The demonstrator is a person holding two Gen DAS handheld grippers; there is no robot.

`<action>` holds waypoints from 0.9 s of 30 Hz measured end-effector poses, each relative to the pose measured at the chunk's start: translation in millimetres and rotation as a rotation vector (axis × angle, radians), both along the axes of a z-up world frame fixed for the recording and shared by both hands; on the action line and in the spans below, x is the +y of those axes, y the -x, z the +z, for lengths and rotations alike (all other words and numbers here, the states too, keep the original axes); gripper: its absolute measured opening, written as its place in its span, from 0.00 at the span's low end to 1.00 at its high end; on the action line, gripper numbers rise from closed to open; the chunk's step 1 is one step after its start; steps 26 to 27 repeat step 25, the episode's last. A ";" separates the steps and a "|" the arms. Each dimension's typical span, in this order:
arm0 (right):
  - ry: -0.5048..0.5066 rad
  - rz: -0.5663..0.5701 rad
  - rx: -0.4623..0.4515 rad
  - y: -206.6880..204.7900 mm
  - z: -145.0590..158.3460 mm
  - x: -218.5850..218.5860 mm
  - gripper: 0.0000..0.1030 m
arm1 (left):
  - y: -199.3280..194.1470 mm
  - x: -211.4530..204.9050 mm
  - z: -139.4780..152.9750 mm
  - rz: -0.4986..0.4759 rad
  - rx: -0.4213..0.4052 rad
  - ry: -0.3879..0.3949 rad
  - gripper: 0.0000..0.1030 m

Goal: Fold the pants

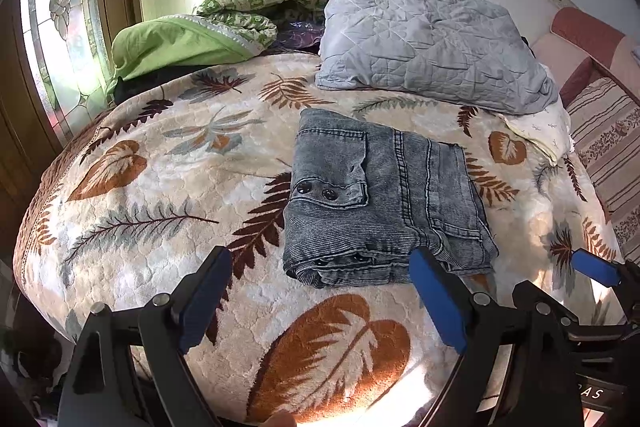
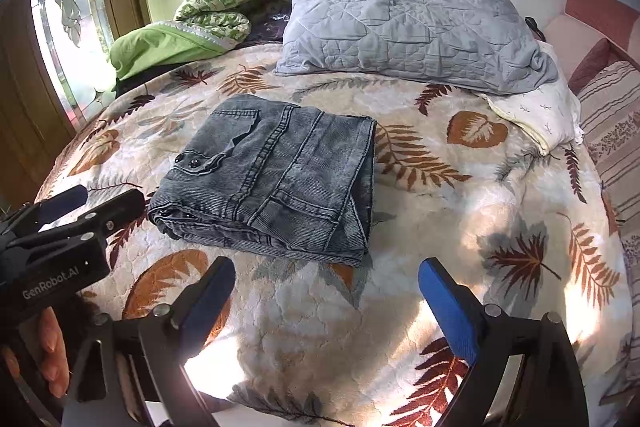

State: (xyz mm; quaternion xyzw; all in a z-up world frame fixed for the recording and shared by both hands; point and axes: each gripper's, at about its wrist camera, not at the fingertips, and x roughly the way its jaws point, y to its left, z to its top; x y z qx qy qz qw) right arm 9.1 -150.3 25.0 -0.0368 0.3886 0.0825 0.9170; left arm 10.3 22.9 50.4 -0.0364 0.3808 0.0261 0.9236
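Observation:
Grey washed denim pants (image 1: 380,203) lie folded into a compact rectangle on the leaf-patterned bedspread (image 1: 160,187). My left gripper (image 1: 320,263) hovers just in front of the bundle's near edge, its blue pads wide apart with nothing between them. In the right wrist view the pants (image 2: 272,179) sit left of centre, and my right gripper (image 2: 326,267) is open and empty over bare bedspread (image 2: 440,207) in front of their near right corner. Each gripper shows in the other's view: the right gripper (image 1: 568,279) at the right edge, the left gripper (image 2: 108,195) at the left.
A grey quilted pillow (image 1: 432,39) lies behind the pants, with green bedding (image 1: 192,39) heaped at the back left and a white cloth (image 1: 540,131) at the right. A glass door (image 1: 60,27) is on the left and a striped sofa (image 1: 608,147) on the right. A hand (image 2: 52,351) holds the left gripper.

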 end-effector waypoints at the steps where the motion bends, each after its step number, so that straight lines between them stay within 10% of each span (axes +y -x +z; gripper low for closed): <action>1: 0.000 0.000 0.000 0.0 0.2 0.0 0.92 | -0.3 -0.2 -0.4 -0.003 0.002 0.002 0.88; 27: -0.002 0.006 0.015 -8.7 -3.6 5.5 0.92 | -10.3 -2.9 -1.4 -0.026 0.000 -0.010 0.94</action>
